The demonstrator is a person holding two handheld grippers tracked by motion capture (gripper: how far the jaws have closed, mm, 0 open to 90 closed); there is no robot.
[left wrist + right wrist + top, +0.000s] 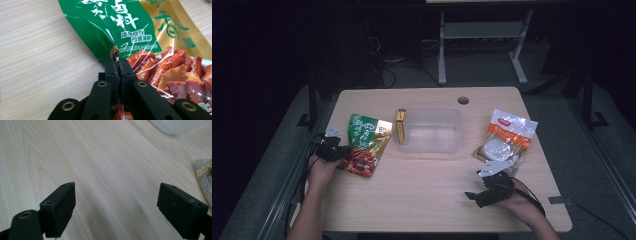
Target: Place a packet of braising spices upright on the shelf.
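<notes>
Your right gripper (478, 189) sits nearest at the table's (427, 200) 5 o'clock edge, jaws spread wide over bare wood. Your left gripper (117, 62), at 9 o'clock, has its jaws pinching the green snack pouch (367, 144) by its near edge, pouch lying flat.

Overhead faces table (422, 200); gripper cameras close, low.
</notes>
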